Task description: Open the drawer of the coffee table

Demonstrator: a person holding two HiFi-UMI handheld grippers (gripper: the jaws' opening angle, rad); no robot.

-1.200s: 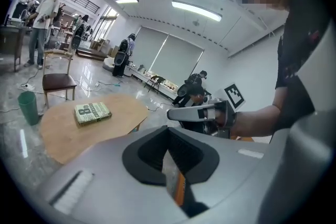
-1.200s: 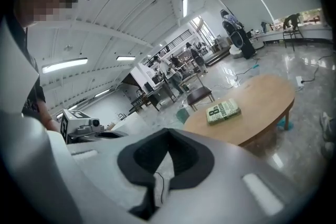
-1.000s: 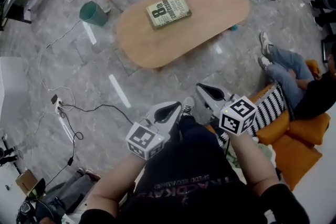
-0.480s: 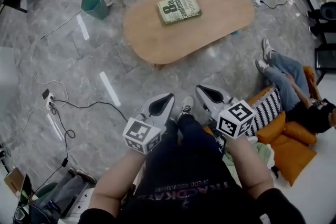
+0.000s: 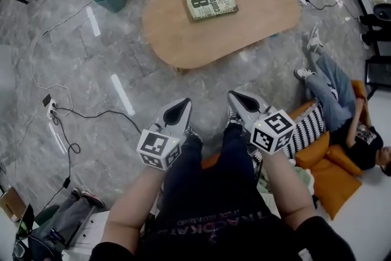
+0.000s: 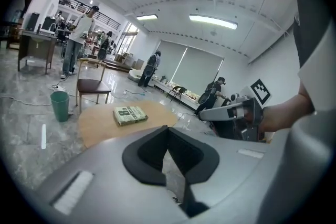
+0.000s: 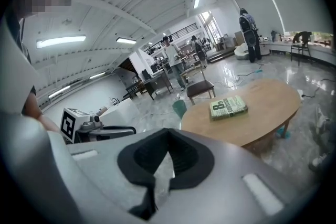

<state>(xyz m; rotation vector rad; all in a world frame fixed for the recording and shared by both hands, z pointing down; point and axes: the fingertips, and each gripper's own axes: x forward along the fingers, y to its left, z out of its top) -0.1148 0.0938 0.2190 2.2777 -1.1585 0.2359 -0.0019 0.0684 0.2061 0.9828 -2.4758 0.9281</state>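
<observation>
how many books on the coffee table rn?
1. A green book lies flat on the oval wooden table, about mid-length and nearer the far edge in the head view. Any book under the tabletop would be hidden.

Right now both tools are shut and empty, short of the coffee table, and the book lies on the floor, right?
No: the book lies on the coffee table, as the head view shows. The left tool and right tool are shut, empty and short of it.
</observation>
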